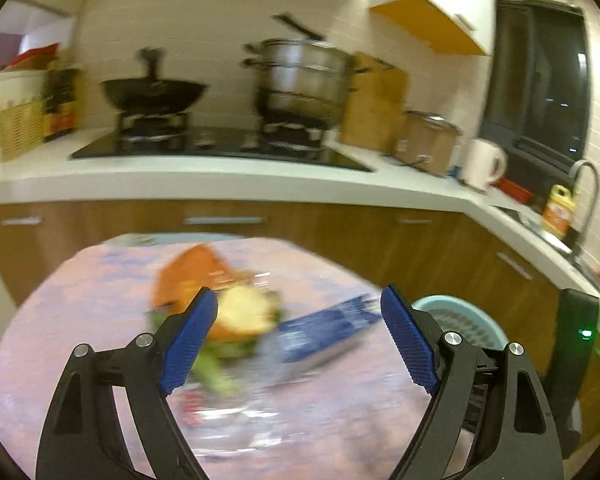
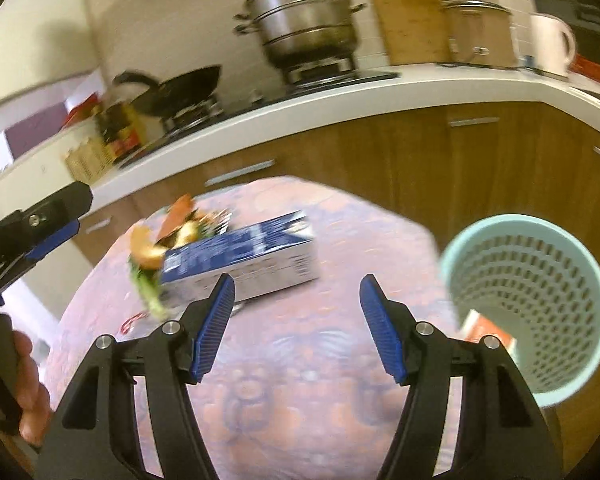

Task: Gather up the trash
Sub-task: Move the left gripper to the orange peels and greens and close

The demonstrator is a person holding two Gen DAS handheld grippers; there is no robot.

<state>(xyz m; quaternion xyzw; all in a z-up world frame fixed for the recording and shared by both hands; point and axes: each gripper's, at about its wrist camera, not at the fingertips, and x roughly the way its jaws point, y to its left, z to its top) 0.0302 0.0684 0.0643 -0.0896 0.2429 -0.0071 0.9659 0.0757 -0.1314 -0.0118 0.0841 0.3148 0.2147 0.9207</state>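
Note:
A blue and white carton [image 2: 244, 256] lies on its side on the round patterned table [image 2: 300, 400]. Behind it sits a blurred heap of orange, yellow and green scraps [image 2: 172, 236]. In the left wrist view the same heap [image 1: 228, 312] and carton [image 1: 324, 332] lie ahead, with a clear plastic wrapper [image 1: 236, 420] nearer. My left gripper [image 1: 296, 340] is open and empty above the heap. My right gripper [image 2: 296, 328] is open and empty just in front of the carton. A light blue perforated bin [image 2: 540, 304] stands at the right with an orange item [image 2: 488, 332] inside.
A kitchen counter [image 1: 220, 176] runs behind the table, with a wok [image 1: 152, 92], a steel steamer pot [image 1: 304, 76], a cutting board [image 1: 376, 100] and a white kettle [image 1: 484, 164]. Wooden cabinets [image 2: 420, 168] stand below. The sink tap [image 1: 588, 184] is at far right.

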